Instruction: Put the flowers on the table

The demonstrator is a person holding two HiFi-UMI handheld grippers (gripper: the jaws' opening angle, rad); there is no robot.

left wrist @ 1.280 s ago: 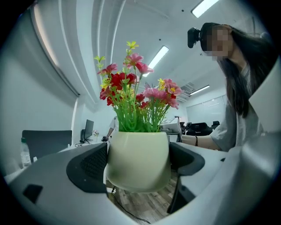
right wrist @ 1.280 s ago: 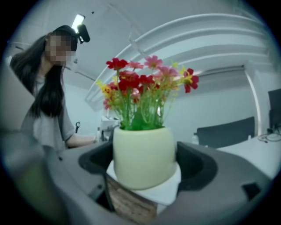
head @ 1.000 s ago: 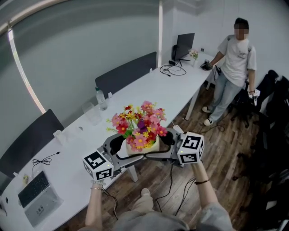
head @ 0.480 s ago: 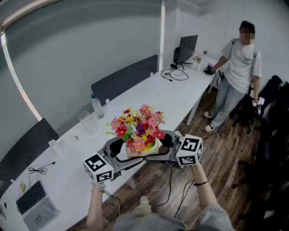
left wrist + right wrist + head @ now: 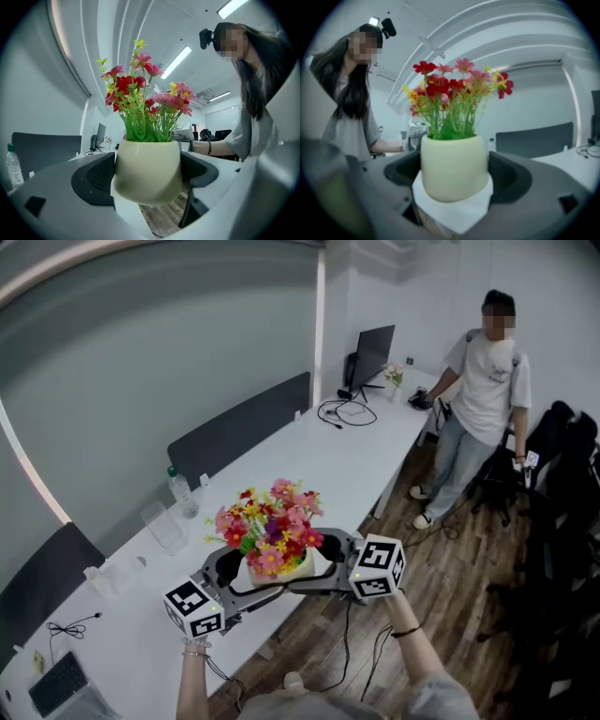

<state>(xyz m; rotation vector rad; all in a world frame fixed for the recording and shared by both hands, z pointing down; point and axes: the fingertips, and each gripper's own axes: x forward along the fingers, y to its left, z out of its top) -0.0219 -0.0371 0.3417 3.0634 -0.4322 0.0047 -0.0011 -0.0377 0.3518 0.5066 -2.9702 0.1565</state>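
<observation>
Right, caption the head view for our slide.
Left hand-held gripper and right hand-held gripper clasp a flowerpot beside the white table.

Plainly an office: one long white tabletop (image 5: 309,460) split into workstations by dark divider panels (image 5: 239,427), a monitor (image 5: 373,351) and loose cables (image 5: 336,412) at the far end, a laptop (image 5: 58,685) at the near one. Dark chairs (image 5: 561,442) on wood-plank flooring (image 5: 469,587) to the right. Strip lights (image 5: 179,57) across a white ceiling.

Pot (image 5: 147,171) — perhaps cream; flowers (image 5: 140,93) red-pink.
</observation>
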